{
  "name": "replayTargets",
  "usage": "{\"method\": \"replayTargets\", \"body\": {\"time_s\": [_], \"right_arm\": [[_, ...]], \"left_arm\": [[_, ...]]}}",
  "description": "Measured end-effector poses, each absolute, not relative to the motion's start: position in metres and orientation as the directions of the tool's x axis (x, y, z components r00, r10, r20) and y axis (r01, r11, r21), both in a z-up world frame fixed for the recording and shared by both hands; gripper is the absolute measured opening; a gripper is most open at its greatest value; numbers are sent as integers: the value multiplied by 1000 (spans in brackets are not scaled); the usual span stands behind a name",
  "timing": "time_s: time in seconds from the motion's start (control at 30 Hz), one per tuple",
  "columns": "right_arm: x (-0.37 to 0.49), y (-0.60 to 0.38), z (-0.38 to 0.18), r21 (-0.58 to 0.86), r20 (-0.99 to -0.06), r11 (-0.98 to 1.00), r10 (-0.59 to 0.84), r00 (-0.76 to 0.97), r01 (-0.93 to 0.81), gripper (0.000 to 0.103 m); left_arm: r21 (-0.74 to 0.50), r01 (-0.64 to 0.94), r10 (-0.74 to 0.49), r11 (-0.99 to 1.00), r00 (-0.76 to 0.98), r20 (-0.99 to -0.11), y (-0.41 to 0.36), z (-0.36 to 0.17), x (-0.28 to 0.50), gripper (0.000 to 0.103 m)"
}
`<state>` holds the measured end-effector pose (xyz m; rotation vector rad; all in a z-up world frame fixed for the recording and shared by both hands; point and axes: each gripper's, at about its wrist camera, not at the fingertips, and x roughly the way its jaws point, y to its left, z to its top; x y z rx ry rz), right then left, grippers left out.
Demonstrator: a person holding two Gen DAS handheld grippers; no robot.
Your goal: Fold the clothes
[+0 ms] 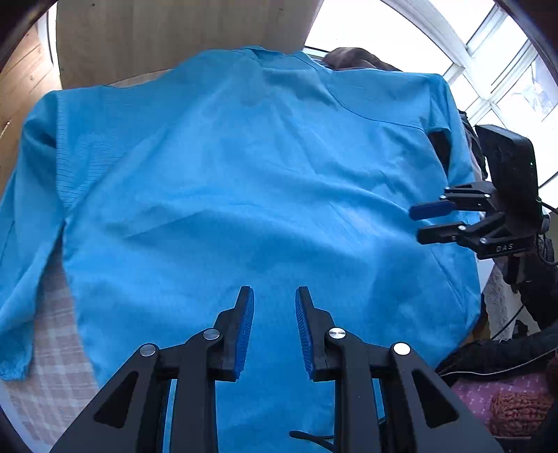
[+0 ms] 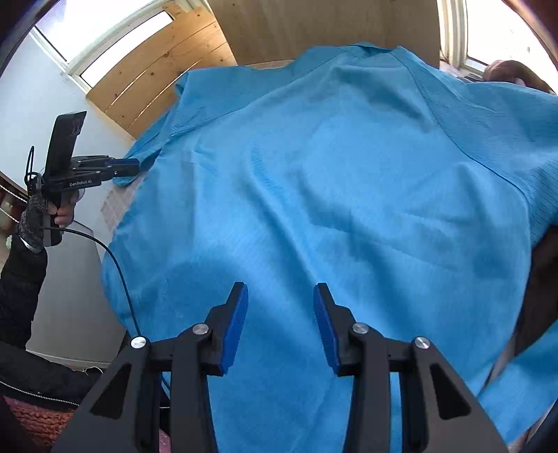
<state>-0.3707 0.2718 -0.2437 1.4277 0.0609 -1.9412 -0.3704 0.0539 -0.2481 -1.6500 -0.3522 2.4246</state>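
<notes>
**Shirt laid out, no fold made yet**

The bright blue woven shirt (image 1: 244,167) lies spread back-up across the bed with its pale checked cover (image 1: 52,348), collar toward the wooden headboard (image 1: 174,31) at the far edge. As I read it, the spreading is done and every fold is left to make: both sleeves lie out toward the bed's side edges and the hem is at the near edge, below me.

My left tongs (image 1: 274,303) hang over the lower back of the shirt, jaws apart, nothing between them. My right tongs (image 2: 280,299) are likewise released above the cloth, gripping nothing. A few soft wrinkles run across the middle. I judge the sleeves come next.
</notes>
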Motion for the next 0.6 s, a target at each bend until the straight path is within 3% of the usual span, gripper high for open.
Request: {"method": "replayTargets", "body": {"time_s": [0.1, 0.17, 0.33, 0.4, 0.47, 0.53, 0.6], "right_arm": [[-364, 217, -260, 353, -846, -696, -523, -104, 625, 39], [-360, 199, -264, 340, -853, -684, -513, -95, 645, 39], [-346, 193, -298, 215, -933, -702, -352, -68, 679, 39], [-334, 209, -296, 151, -948, -711, -301, -103, 687, 39], [-326, 245, -279, 213, -930, -751, -352, -107, 625, 39], [-315, 290, -258, 298, -897, -792, -423, -127, 533, 39], [-296, 342, -247, 316, -884, -850, -425, -196, 422, 39]], "left_arm": [[-323, -70, 328, -944, -331, -885, 88, -261, -372, 23], [-285, -62, 290, -957, -304, -907, 88, -278, -375, 23], [12, -8, -9, -1000, -252, -968, 56, -290, -342, 19], [-4, 69, -15, -998, -272, -962, 33, -272, -312, 18], [-19, 140, -23, -990, -294, -955, 13, -254, -277, 22], [-19, 198, -44, -980, -312, -949, -1, -239, -238, 34], [-26, 244, -52, -969, -309, -950, -10, -232, -197, 36]]}}
